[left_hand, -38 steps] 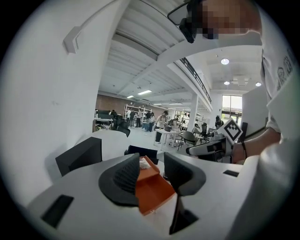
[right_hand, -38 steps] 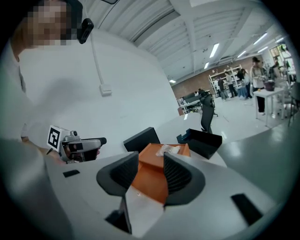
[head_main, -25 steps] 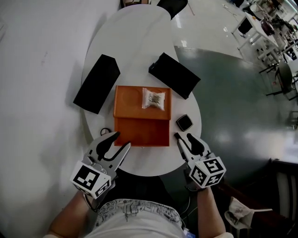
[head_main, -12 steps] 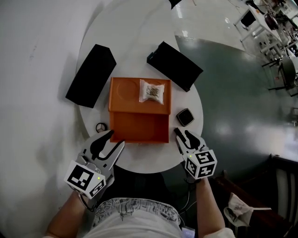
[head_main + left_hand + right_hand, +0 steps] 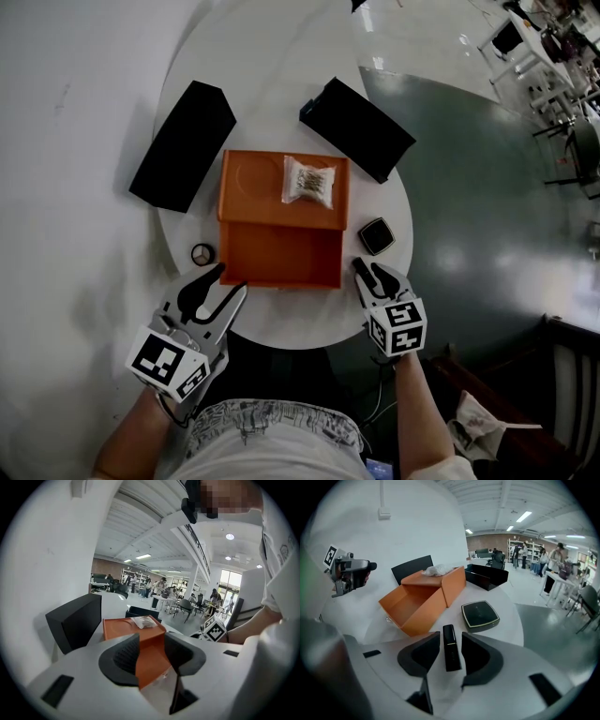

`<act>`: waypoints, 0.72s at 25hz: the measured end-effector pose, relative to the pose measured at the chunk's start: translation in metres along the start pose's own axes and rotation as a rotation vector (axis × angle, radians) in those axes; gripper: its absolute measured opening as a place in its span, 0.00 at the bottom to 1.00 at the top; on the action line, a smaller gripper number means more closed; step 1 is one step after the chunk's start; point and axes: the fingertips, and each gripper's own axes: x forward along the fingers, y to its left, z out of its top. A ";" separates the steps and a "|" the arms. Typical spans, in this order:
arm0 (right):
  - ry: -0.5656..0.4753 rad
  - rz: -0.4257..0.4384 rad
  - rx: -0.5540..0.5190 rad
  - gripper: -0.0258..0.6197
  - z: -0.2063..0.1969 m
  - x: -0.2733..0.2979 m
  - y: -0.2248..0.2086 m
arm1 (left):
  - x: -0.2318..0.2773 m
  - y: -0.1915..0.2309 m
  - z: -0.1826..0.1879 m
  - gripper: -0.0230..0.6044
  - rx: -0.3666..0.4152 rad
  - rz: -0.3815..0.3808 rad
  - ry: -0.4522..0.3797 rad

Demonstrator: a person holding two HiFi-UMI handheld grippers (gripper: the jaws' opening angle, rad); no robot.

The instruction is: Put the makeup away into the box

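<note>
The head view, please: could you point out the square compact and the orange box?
square compact (image 5: pixel 376 236), head view, middle of its lid
orange box (image 5: pixel 281 255), head view, bare floor of its open compartment

Head view looks bright and even to me; glare pools on the grey floor, and the worktop drops a faint shadow leftward. Both gripper views bulge inside black rings; ceiling lights flare, the box stays sharp.

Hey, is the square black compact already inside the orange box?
No, the square black compact lies on the white table just to the right of the orange box, outside its walls.
</note>
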 end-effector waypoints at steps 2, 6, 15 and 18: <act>0.013 -0.005 -0.023 0.27 -0.002 0.002 0.000 | 0.000 0.001 -0.001 0.33 -0.004 0.004 -0.001; 0.036 -0.017 -0.055 0.23 -0.007 0.004 0.000 | -0.001 0.001 -0.002 0.33 -0.007 0.008 -0.003; 0.021 -0.038 -0.045 0.20 -0.002 -0.002 -0.004 | -0.004 0.004 -0.001 0.33 -0.010 0.007 -0.013; -0.009 -0.039 -0.036 0.20 0.012 -0.011 -0.003 | -0.005 0.004 0.002 0.33 -0.012 0.004 -0.024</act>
